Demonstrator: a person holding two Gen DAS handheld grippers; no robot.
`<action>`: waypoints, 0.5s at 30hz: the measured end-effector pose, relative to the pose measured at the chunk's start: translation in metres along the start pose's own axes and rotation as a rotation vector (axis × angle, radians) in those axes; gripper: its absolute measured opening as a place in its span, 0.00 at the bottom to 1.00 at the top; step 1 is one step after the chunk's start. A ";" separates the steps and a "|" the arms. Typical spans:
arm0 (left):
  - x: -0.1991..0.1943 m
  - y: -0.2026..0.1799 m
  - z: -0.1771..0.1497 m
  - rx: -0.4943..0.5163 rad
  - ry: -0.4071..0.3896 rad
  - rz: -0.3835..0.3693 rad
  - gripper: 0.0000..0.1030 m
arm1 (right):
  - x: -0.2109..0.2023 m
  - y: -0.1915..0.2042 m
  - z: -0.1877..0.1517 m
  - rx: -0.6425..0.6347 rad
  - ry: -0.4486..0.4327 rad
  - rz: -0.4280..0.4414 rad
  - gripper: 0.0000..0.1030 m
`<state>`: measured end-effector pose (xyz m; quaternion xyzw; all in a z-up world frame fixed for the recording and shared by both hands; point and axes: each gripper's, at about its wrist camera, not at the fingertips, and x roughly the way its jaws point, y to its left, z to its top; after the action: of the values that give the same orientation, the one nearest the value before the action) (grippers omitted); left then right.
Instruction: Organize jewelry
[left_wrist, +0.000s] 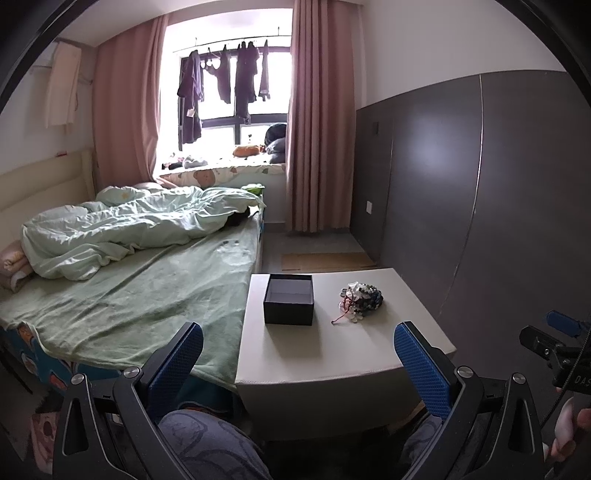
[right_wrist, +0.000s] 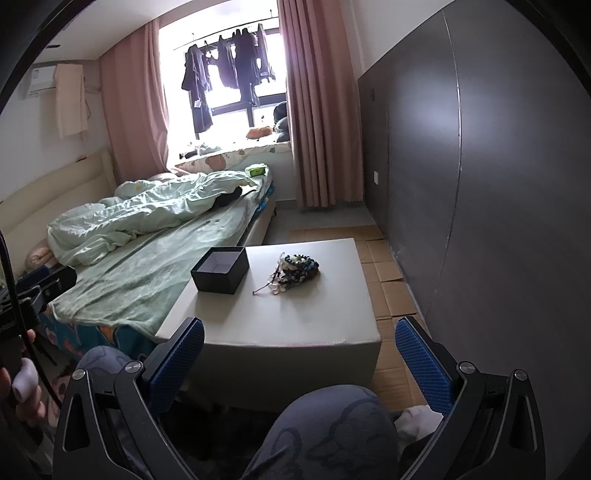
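Observation:
A pile of beaded bracelets and necklaces (left_wrist: 361, 297) lies on a white low table (left_wrist: 343, 350), with a red cord trailing toward the front. An open, empty black box (left_wrist: 289, 299) stands to the left of the pile. Both show in the right wrist view too: the pile (right_wrist: 295, 271) and the box (right_wrist: 220, 269) on the table (right_wrist: 288, 321). My left gripper (left_wrist: 298, 354) is open and empty, held back from the table's near edge. My right gripper (right_wrist: 300, 356) is open and empty, also short of the table.
A bed (left_wrist: 122, 291) with a green sheet and crumpled duvet sits against the table's left side. A dark grey wall panel (left_wrist: 480, 192) runs along the right. Cardboard sheets (right_wrist: 384, 266) cover the floor by the table. The person's knees (right_wrist: 325, 432) are below the grippers.

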<state>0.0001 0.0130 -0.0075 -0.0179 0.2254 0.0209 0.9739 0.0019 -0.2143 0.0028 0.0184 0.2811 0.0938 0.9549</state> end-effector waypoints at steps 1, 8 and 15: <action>0.000 0.000 0.001 0.000 -0.001 -0.001 1.00 | 0.000 -0.001 0.000 0.004 -0.001 0.000 1.00; 0.004 -0.005 0.001 0.027 0.003 -0.001 1.00 | 0.000 0.000 0.003 0.003 -0.019 0.003 1.00; 0.006 -0.004 -0.001 0.039 0.007 -0.004 1.00 | 0.001 -0.001 0.003 0.012 -0.017 0.007 1.00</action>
<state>0.0051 0.0091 -0.0105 0.0005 0.2291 0.0147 0.9733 0.0048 -0.2150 0.0049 0.0261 0.2733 0.0954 0.9568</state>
